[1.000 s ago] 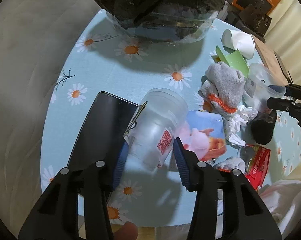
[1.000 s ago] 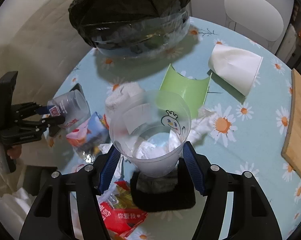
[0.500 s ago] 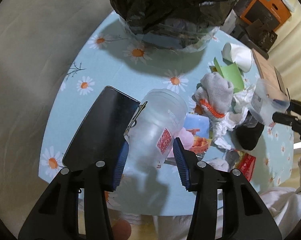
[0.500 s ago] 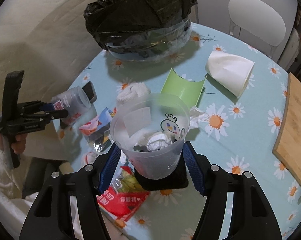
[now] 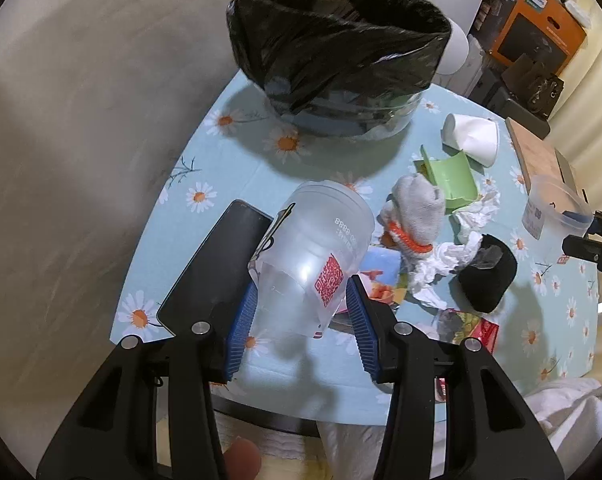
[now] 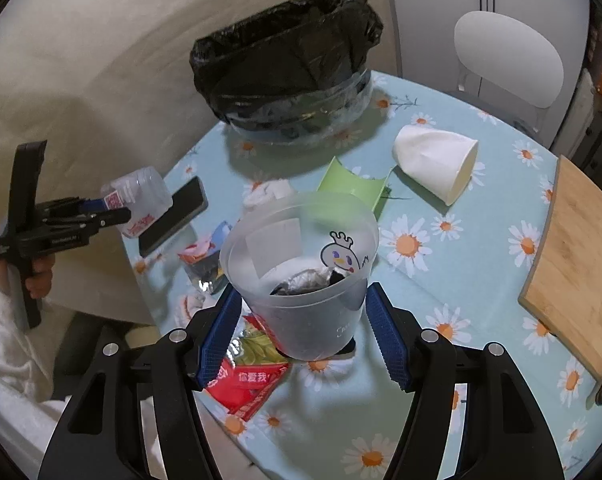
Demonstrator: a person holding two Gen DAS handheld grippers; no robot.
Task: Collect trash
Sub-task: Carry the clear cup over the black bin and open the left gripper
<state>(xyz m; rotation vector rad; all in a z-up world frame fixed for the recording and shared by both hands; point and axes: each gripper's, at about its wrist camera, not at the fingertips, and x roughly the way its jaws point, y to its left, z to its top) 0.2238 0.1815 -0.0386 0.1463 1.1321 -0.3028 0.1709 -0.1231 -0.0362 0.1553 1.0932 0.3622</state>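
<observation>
Left gripper (image 5: 301, 320) is clamped on a frosted plastic cup (image 5: 315, 256) with a red QR sticker, blue pads pressed on both sides near its base, cup tilted with its mouth pointing away toward the bin. The cup is held in the air above the near table edge, over a black phone (image 5: 217, 268) lying flat on the daisy tablecloth (image 5: 237, 152).

Right gripper (image 6: 301, 336) is closed around a second clear cup (image 6: 301, 264) with a cartoon print, upright, mouth open to the camera; crumpled dark and white waste sits inside it. This cup hangs above a red snack wrapper (image 6: 249, 384).

Bin with black liner (image 5: 337, 52) stands at the far side of the table, rim open.

Loose on the table: white paper cup (image 6: 437, 162) on its side, green curved card piece (image 6: 353, 188), grey sock with orange cuff (image 5: 417, 212), crumpled tissue (image 5: 449, 256), black sock (image 5: 487, 276), colourful packet (image 5: 381, 276) partly hidden behind the left cup. Wooden board (image 6: 577, 256) at the right edge.
</observation>
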